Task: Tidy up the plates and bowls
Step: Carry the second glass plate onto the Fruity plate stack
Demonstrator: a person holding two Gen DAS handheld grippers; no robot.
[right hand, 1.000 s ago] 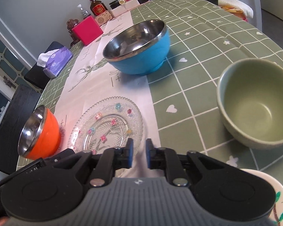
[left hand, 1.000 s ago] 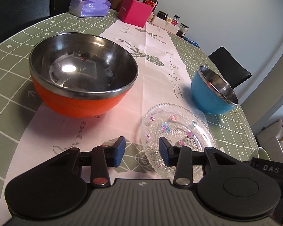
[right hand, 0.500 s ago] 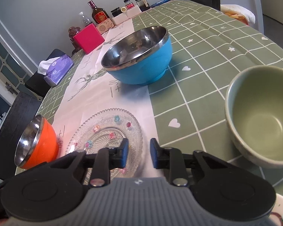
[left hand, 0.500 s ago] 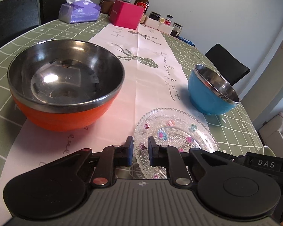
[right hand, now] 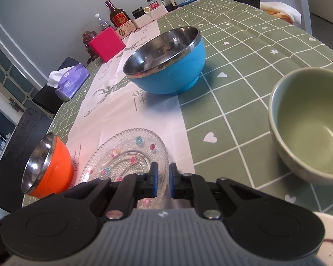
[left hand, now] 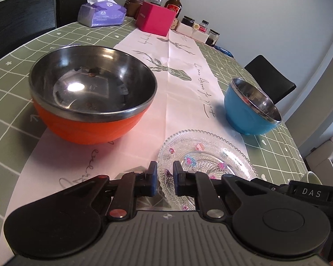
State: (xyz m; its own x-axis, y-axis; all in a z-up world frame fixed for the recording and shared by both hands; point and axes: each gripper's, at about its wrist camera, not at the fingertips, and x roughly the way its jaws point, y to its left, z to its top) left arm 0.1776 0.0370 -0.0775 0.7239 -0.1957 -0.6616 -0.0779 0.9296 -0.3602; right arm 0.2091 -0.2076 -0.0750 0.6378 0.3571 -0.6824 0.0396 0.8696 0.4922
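Note:
A clear glass plate [left hand: 211,155] [right hand: 126,153] with small coloured flowers lies on the white runner, close in front of both grippers. My left gripper [left hand: 165,170] is shut, holds nothing, and hovers over the plate's left rim. My right gripper [right hand: 163,173] is shut over the plate's right rim, also holding nothing. A large orange steel-lined bowl [left hand: 93,128] [right hand: 55,173] stands to the left of the plate. A blue steel-lined bowl [left hand: 244,115] [right hand: 173,75] stands further back on the right. A green ceramic bowl [right hand: 308,128] sits at the near right.
A white patterned plate [right hand: 330,243] peeks in at the bottom right corner. At the table's far end stand a tissue box [left hand: 102,14], a pink box [left hand: 155,20], bottles [left hand: 174,0] and jars [left hand: 212,36]. Black chairs [left hand: 270,77] ring the green checked tablecloth [right hand: 244,51].
The left jaws went from wide apart to nearly together. The right jaws stood wider half a second ago and have closed again. Both grippers stay close to the glass plate.

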